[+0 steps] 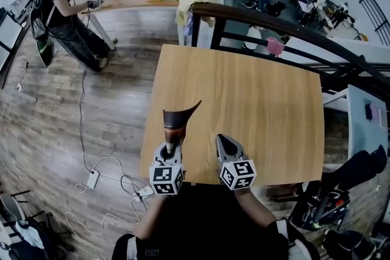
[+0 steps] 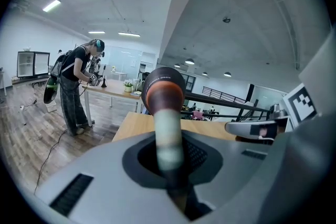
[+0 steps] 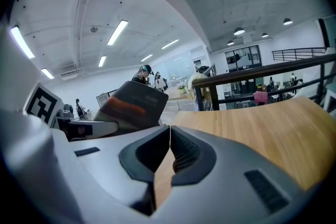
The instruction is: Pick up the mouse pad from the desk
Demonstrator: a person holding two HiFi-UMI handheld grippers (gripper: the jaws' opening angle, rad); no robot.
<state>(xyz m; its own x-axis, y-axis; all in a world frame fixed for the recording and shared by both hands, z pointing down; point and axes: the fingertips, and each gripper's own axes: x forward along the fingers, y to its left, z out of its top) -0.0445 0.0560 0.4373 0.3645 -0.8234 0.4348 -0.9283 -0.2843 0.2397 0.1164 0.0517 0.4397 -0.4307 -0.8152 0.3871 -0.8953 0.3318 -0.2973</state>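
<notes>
Open office space with plank flooring surrounds the wooden desk. Clamped in the left gripper by one edge, the pad looks lifted off the desk, standing up from the jaws and curling over at its tip. That curl suggests a thin, light, floppy sheet, probably rubbery enough not to slip; an edge pinch seems adequate, though a deeper bite would be safer. Just beside it, the right gripper is closed on nothing.
</notes>
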